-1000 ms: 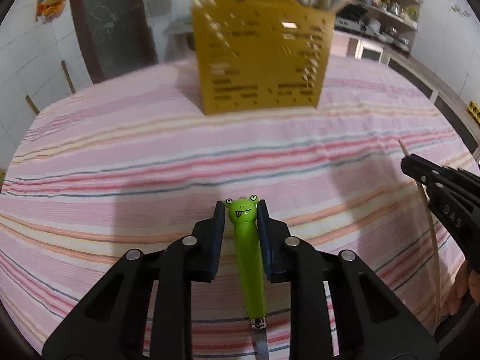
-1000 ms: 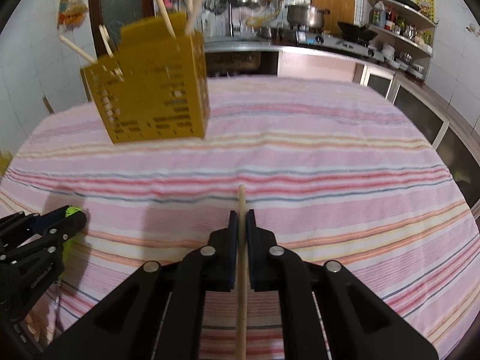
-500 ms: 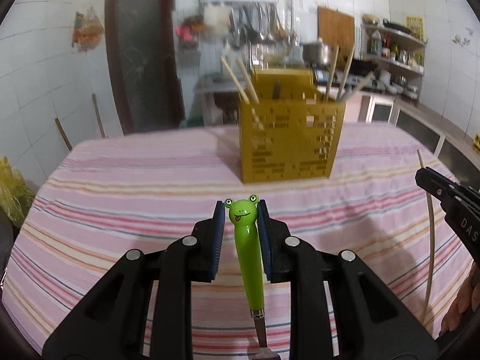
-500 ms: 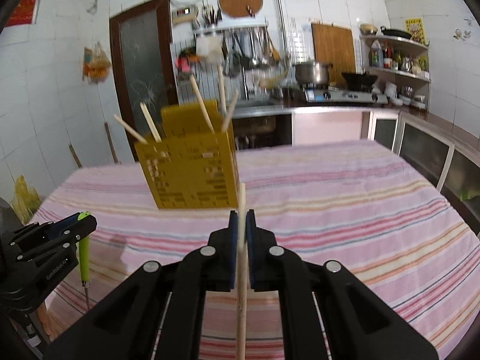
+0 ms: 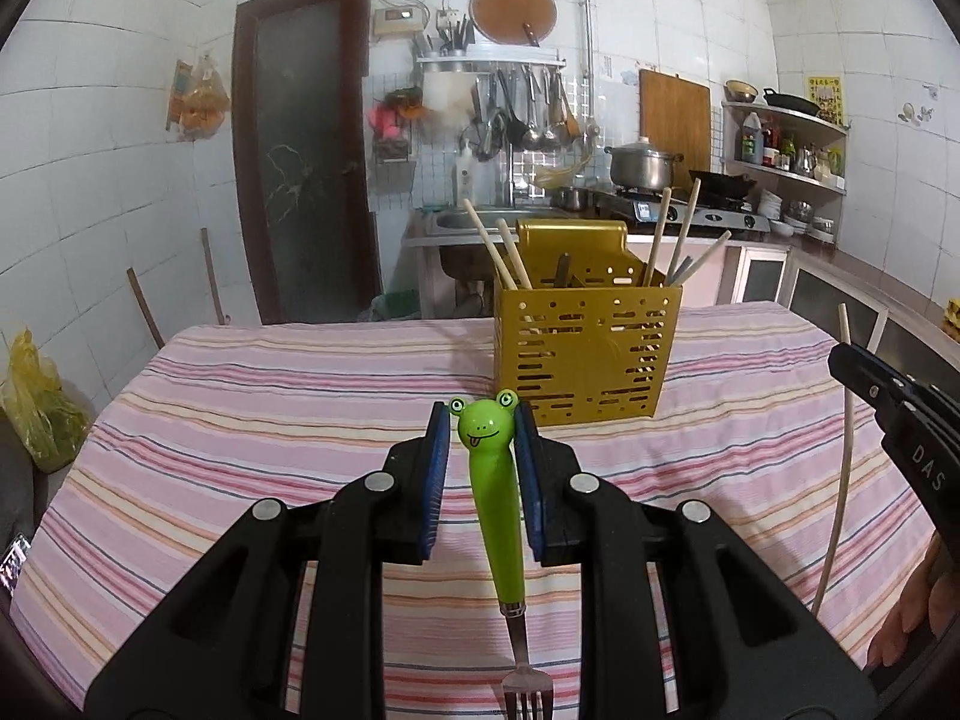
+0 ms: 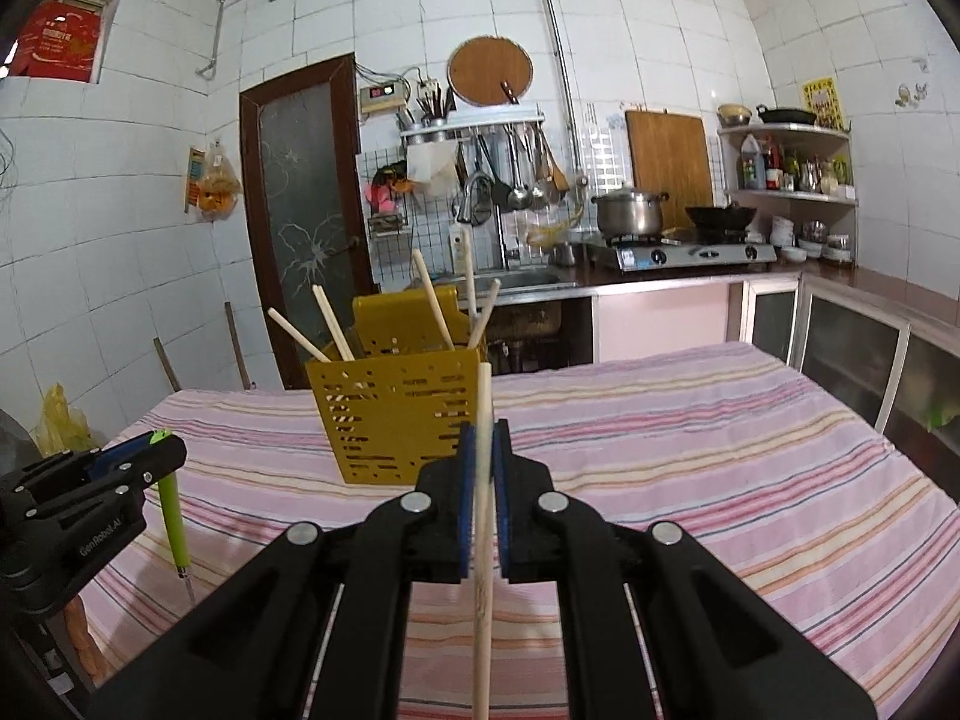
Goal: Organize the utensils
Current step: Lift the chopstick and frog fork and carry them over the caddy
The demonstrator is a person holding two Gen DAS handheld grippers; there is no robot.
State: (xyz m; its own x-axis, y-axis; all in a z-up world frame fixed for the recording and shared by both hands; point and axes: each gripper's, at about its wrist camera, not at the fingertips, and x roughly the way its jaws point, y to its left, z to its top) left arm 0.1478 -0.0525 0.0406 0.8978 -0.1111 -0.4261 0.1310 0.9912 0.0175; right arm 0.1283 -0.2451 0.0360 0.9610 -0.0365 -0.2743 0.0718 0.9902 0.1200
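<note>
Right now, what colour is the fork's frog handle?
Bright green fork handle; clearest in the left wrist view.

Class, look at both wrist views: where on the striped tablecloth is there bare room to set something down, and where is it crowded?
Bare cloth lies to the left of the yellow utensil holder, between the holder and the tongs, and across the whole right half of the tablecloth up to the cabinets. It is crowded only inside the holder, where chopsticks lean at several angles.
</note>
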